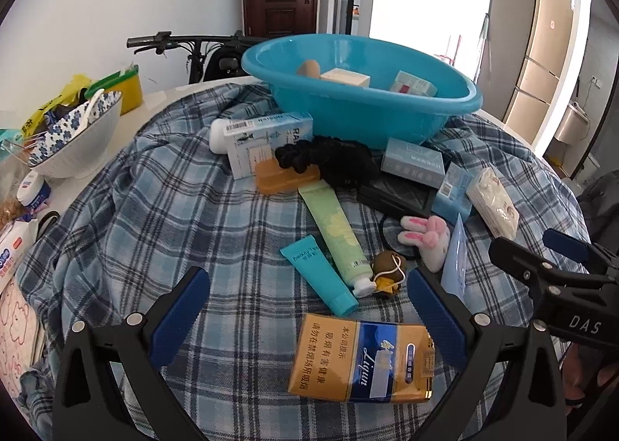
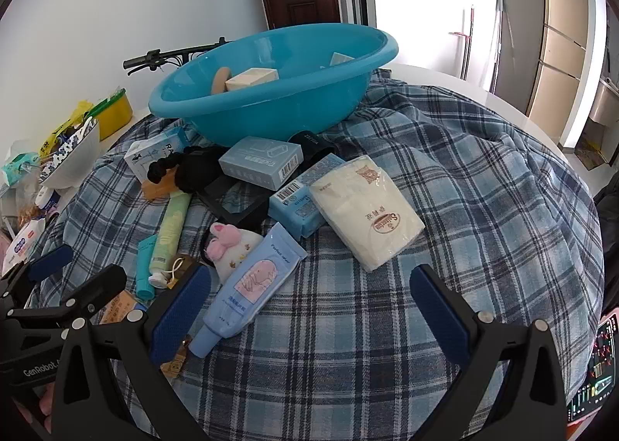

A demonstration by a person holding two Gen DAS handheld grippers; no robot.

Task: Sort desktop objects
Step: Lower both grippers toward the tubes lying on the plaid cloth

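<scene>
Left wrist view shows the blue basin (image 1: 359, 92) in the upper centre of the frame, resting on the plaid cloth (image 1: 154, 208), with only a few things sorted into it: a cream box (image 1: 345, 78), a pale blue box (image 1: 414, 84) and a tan rounded item (image 1: 308, 69) that is too small to identify. Most of the work looks undone. Below the basin lie a black scrunchie (image 1: 329, 160), a green tube (image 1: 336, 232), a teal tube (image 1: 319, 274), a bunny hair tie (image 1: 425, 239) and several cartons. At the bottom centre, a cigarette pack (image 1: 361, 359) sits between the spread fingers of the left gripper (image 1: 309, 317), which holds nothing. In the right wrist view, the right gripper (image 2: 309, 309) is likewise spread and empty, a light blue tube (image 2: 251, 286) just inside its left finger and a tissue pack (image 2: 365, 208) above.
</scene>
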